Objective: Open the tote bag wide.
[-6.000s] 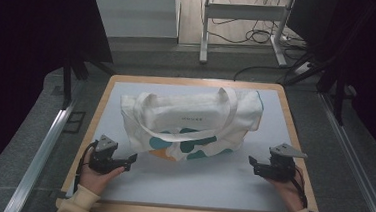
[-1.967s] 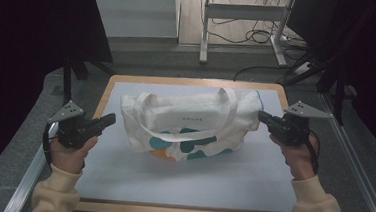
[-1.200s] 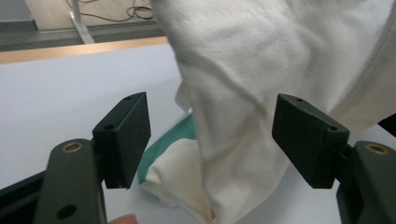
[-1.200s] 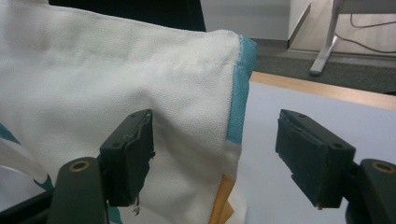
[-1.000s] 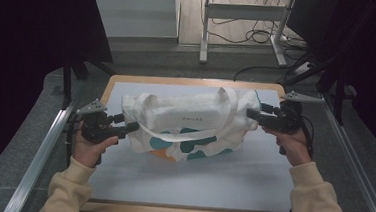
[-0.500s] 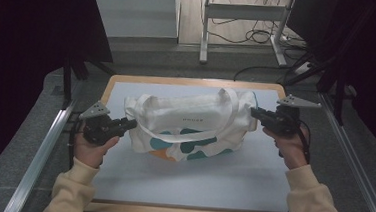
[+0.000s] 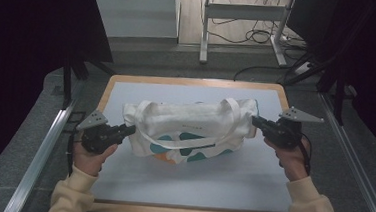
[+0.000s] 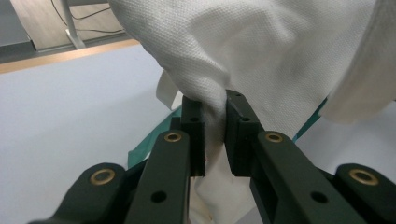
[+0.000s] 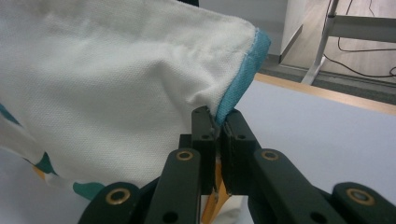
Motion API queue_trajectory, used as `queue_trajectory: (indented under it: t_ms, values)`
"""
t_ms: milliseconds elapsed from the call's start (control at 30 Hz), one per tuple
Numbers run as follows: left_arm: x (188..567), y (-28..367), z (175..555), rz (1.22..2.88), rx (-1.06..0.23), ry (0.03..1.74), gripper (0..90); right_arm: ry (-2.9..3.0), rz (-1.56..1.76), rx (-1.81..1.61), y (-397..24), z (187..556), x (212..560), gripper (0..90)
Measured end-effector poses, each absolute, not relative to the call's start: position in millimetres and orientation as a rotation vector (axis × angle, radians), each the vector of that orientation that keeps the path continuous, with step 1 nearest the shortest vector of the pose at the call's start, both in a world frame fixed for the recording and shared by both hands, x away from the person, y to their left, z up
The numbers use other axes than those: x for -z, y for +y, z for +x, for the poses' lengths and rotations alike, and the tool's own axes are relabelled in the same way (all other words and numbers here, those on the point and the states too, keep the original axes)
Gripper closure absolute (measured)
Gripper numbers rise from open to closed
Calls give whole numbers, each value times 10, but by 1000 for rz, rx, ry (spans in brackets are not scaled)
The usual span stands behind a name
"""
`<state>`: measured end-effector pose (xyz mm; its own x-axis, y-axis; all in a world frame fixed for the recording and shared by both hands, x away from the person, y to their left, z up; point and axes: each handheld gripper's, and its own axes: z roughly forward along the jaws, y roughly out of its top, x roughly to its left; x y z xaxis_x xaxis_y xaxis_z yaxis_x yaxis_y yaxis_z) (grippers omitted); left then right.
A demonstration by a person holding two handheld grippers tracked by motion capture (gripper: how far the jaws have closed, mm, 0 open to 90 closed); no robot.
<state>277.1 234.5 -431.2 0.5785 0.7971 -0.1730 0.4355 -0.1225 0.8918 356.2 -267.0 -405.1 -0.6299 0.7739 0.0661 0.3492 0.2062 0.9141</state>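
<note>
A white cloth tote bag (image 7: 189,131) with teal and orange shapes and long white handles lies across the middle of the pale table top (image 7: 195,181). My left gripper (image 7: 130,129) is at the bag's left end; its jaws have just been closing and now pinch a fold of the white cloth (image 8: 215,126). At the bag's right end, my right gripper (image 7: 254,121) has likewise been closing and is shut on the blue-trimmed edge (image 9: 217,122) of the bag (image 9: 107,93).
The table has a wooden rim (image 7: 192,81). Metal rails (image 7: 42,151) run along both sides. Beyond the far edge stand a white frame's legs (image 7: 204,32) and loose cables (image 7: 261,38) on the floor.
Both grippers have closed on the bag's ends. The bag's ends have lifted a little and the cloth has been drawn out sideways between the two hands.
</note>
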Motion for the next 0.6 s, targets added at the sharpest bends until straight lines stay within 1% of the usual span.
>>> queue_trajectory:
  t_ms: [600]
  values:
    - [4619,2257,2683,1812,-443,1022,811,2142,1079,-1350,-2668,3516,4443,849]
